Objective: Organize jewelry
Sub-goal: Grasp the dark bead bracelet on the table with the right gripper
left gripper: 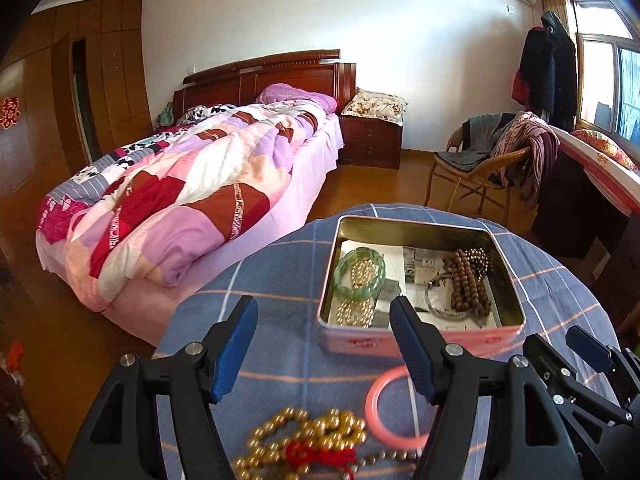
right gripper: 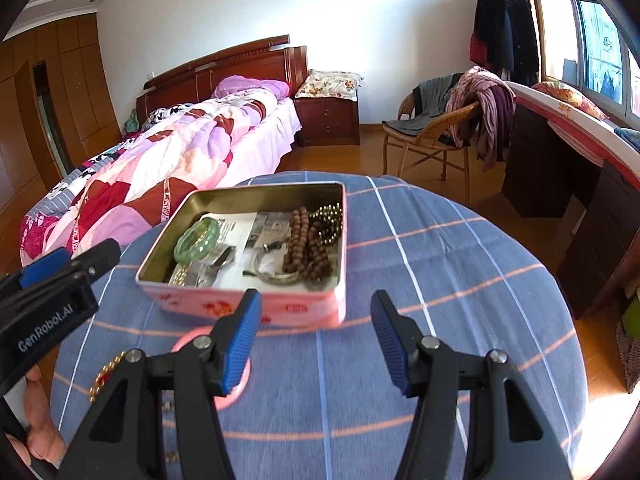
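Both grippers, left (left gripper: 324, 346) and right (right gripper: 316, 338), hang open and empty over the table (right gripper: 440, 280), near the tin (right gripper: 240, 304) of jewelry.

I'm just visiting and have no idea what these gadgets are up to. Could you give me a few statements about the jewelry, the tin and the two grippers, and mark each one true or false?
1. The pink tin has its lid off. True.
2. The green bangle lies on the cloth outside the tin. False: it lies inside the tin, at its left side.
3. The pink bangle lies on the checked tablecloth, outside the tin. True.
4. The left gripper is clamped on the gold bead necklace. False: its jaws stand apart with nothing held; the necklace lies on the cloth.
5. The brown wooden beads are in the tin. True.
6. The right gripper holds a bangle. False: nothing is between its jaws.
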{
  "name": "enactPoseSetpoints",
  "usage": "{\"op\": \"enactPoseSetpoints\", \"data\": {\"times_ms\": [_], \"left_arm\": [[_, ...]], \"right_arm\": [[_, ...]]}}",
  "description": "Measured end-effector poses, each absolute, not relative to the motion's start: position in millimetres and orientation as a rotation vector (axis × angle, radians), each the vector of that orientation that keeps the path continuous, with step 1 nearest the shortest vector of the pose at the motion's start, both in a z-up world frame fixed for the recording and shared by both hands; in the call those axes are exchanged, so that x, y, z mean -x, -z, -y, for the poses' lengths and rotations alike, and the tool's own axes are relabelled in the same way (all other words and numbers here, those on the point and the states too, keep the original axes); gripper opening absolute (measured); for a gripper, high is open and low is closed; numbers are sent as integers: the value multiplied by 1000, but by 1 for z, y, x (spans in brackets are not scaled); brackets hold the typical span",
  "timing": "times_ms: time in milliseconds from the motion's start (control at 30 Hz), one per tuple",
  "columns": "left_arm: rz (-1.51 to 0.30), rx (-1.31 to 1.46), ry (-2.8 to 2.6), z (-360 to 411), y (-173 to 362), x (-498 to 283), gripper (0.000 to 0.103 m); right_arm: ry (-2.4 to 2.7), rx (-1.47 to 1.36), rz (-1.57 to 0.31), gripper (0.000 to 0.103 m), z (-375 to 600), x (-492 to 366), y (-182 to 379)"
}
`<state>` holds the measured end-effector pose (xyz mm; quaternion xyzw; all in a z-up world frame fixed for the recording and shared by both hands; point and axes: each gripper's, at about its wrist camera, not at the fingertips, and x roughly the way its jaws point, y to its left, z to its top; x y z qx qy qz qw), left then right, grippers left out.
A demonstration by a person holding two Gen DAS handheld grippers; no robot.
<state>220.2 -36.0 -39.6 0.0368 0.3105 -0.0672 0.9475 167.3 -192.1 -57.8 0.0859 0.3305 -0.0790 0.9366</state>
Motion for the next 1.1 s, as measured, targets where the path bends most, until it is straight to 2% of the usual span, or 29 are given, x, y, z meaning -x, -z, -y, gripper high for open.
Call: {"op": "enactPoseSetpoints", "data": {"times_ms": [333,833,1100], "left_arm": [[-635,-87,130,23,43,-185,69],[-765,-3,46,-54,98,-136,69],[-757,-35,60,-69,108,-125,69]], "right_arm": [[146,-160,-667,60,182,-138,56],[75,-117,-763,60,156,-116,88],[9,-96,-810,58,135,-116,96]]}}
